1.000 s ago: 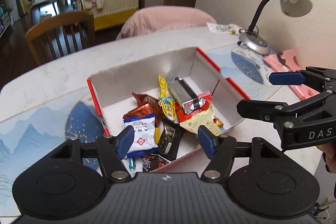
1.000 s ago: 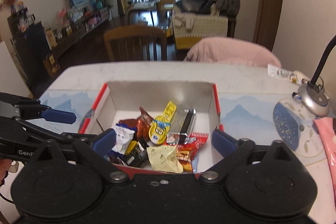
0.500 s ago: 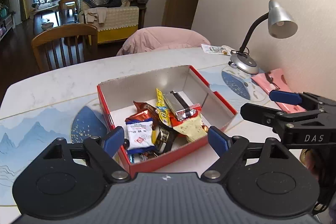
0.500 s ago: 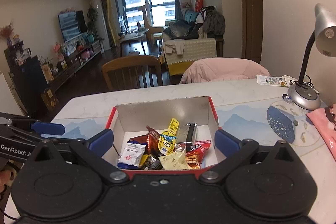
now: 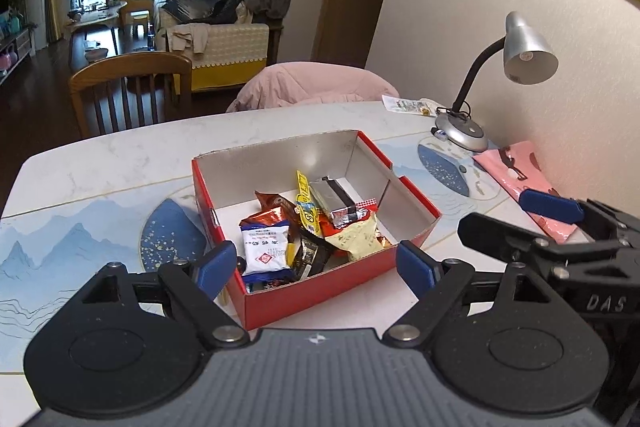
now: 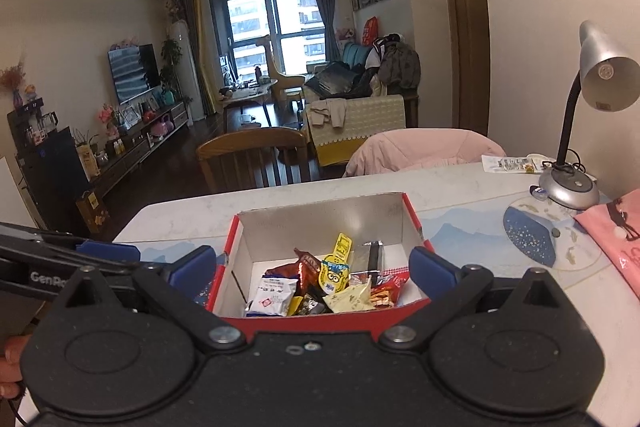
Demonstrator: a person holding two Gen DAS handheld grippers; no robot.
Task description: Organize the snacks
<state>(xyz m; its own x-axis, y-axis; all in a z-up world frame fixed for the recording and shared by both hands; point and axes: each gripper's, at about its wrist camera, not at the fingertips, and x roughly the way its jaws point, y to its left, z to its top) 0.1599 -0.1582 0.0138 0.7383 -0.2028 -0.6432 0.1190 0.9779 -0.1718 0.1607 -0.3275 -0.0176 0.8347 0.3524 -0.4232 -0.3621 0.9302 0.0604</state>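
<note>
A red cardboard box (image 5: 416, 205) with a grey inside stands on the table and holds several snack packets: a white and blue one (image 5: 267, 246), a yellow strip (image 5: 307, 205), a silver bar (image 5: 334, 199), a pale yellow bag (image 5: 358, 237). The box also shows in the right wrist view (image 6: 412, 213). My left gripper (image 5: 316, 269) is open and empty, just in front of the box's near wall. My right gripper (image 6: 313, 269) is open and empty, in front of the box; it shows at the right of the left wrist view (image 5: 520, 219).
A silver desk lamp (image 5: 520, 55) stands at the table's far right, with a pink pouch (image 5: 516, 175) beside it and a small packet (image 5: 408, 105) behind. A wooden chair (image 5: 128, 87) and a pink-draped chair (image 5: 312, 87) stand at the far edge.
Both grippers have pulled back and up from the box, so it looks smaller and farther. Both stay open and empty. The snacks have not moved.
</note>
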